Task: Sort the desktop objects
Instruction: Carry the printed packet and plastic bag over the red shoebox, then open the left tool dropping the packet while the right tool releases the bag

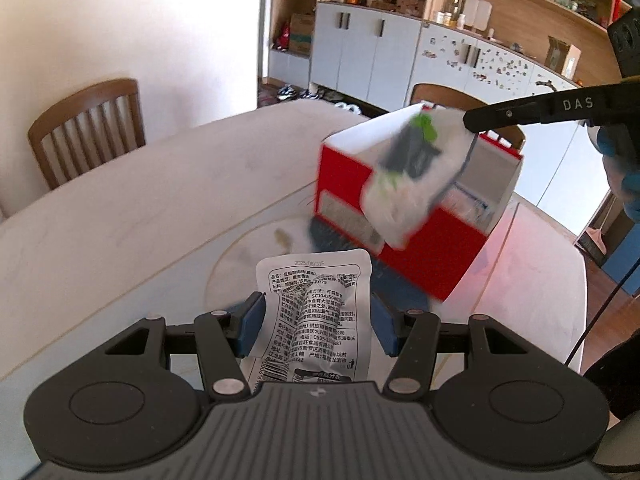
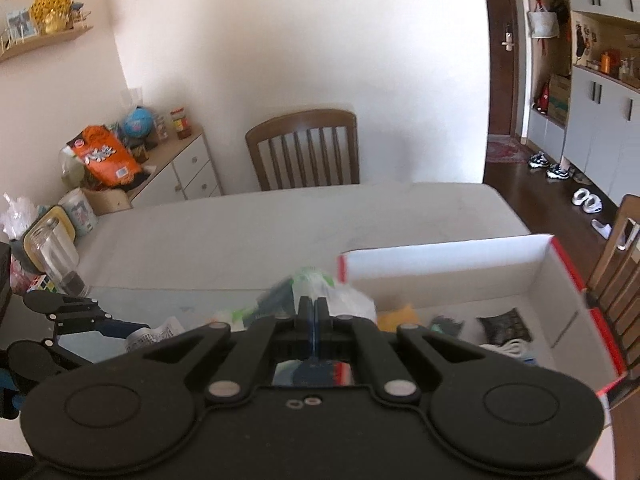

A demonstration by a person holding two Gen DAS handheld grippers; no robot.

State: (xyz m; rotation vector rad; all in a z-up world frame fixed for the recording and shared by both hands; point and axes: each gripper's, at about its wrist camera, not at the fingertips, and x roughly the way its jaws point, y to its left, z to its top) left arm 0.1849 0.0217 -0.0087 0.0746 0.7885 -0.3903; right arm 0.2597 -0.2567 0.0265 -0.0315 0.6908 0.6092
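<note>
Pale bench (image 1: 120, 220) from my left wrist: my left gripper (image 1: 316, 324) pinches a silver printed sachet (image 1: 316, 312), red-and-white box (image 1: 424, 256) beyond. From my right wrist: right gripper (image 2: 314, 312), fingers pressed together on a white-green packet (image 2: 344, 296) beside the box (image 2: 460, 256), which already holds several items. Both packets remain unsorted.

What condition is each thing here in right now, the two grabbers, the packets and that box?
Left gripper: fingers closed on the silver printed foil sachet, lifted off the table.
Right gripper: fingers shut, pinching the white plastic packet with green and dark print, held in the air.
Red and white cardboard box: open-topped, holding several items.
</note>
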